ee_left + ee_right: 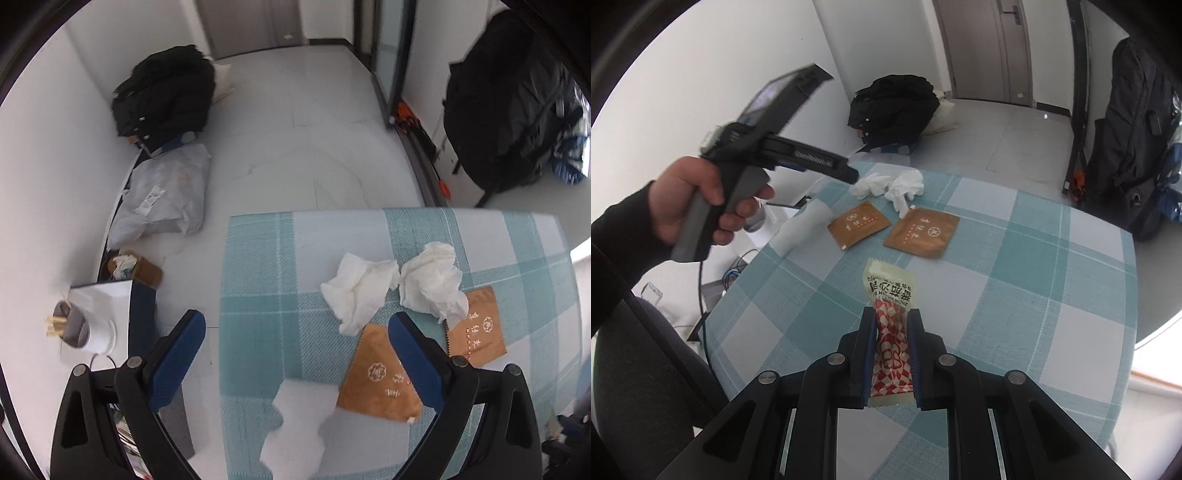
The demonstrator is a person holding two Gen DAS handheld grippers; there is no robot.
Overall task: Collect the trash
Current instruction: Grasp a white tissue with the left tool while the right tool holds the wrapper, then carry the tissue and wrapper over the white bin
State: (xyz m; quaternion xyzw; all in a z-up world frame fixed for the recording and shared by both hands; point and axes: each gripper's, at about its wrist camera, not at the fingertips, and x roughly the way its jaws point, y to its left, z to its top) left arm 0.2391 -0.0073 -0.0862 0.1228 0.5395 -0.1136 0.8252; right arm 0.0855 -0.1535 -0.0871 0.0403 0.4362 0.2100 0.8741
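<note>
A table under a teal checked cloth point(1015, 258) stands on pale floor tiles, with two brown sachets point(858, 224) and crumpled tissues point(886, 184) upper centre. The right wrist view alone shows the right gripper point(891, 325) pinching a red-and-white wrapper point(890, 332). The left wrist view shows the left gripper point(295, 328) spread wide and empty at frame bottom.

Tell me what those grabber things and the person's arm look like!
Each gripper is black plastic with two fingers lined with blue textured pads and round silver pins at the joints: the left gripper and the right gripper match. Seen from the right wrist, the left one has a grey pistol handle with a thin black cable hanging below. The person wears a dark long sleeve.
</note>
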